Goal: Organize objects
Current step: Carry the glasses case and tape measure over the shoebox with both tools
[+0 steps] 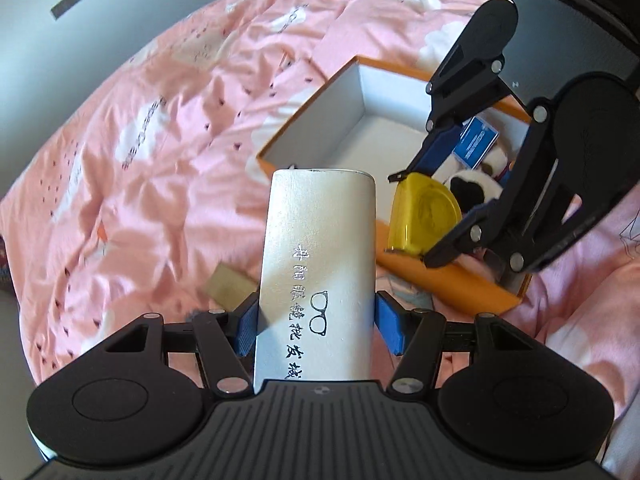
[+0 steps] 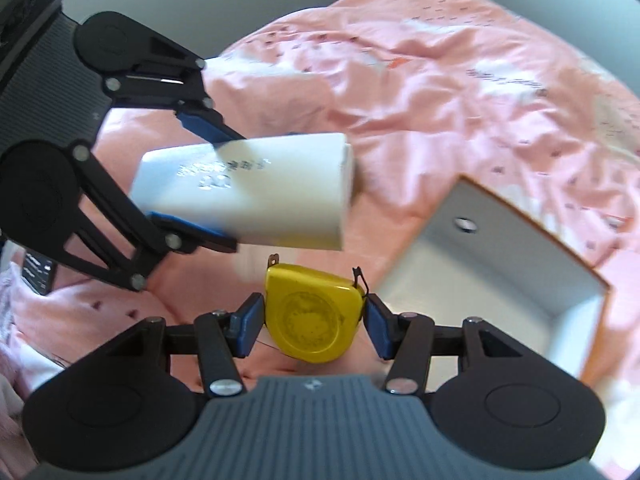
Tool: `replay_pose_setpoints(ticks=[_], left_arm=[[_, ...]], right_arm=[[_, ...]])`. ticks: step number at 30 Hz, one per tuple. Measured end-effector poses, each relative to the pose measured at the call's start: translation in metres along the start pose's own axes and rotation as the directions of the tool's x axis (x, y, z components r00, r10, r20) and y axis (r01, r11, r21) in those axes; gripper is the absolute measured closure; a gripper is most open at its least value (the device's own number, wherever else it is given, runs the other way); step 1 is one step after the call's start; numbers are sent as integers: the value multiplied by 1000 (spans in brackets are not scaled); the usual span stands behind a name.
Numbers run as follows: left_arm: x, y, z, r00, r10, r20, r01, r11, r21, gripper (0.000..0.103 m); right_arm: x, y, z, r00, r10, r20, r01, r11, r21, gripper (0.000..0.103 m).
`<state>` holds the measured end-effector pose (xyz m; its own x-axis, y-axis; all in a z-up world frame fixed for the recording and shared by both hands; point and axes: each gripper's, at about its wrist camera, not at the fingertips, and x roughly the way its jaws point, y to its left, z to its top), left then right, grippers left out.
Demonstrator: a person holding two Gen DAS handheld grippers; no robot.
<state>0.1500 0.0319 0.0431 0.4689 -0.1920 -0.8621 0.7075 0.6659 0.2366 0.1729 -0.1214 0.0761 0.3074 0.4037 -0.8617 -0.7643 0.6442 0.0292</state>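
Now the left gripper [image 1: 316,320] is clamping its jaws on the white glasses case [image 1: 320,272], and the right gripper [image 2: 314,322] is gripping the yellow tape measure [image 2: 314,316] — both carried over the bed [image 1: 140,140], probably for the orange box [image 1: 316,92] at one o'clock in the left view.

Yellow tape measure [image 2: 314,316] between right gripper [image 2: 314,322] fingers [image 2: 249,326], above pink bedding [image 2: 440,80].
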Motion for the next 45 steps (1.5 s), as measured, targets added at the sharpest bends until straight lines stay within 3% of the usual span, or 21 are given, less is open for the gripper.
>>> replay_pose_setpoints(ticks=[10,18,32,40,45], left_arm=[[25,-46,68,997,-14,80,-4,976,219,34],[89,-81,105,997,-61,48,38,924,381,34],[171,-85,106,995,-75,-70,98,893,438,34],[173,-85,93,976,-169,-141,211,899,385,34],[173,-86,88,973,-179,-146,222,898,381,34]], right_arm=[[-14,-76,-37,983,-182,-15,183,980,84,47],[-26,-104,-66,973,-225,-45,229,967,111,47],[-3,-127,-60,978,-206,-41,209,973,94,47],[11,-135,-60,980,-188,-65,194,976,101,47],[17,-134,-57,983,-166,-73,172,982,79,47]])
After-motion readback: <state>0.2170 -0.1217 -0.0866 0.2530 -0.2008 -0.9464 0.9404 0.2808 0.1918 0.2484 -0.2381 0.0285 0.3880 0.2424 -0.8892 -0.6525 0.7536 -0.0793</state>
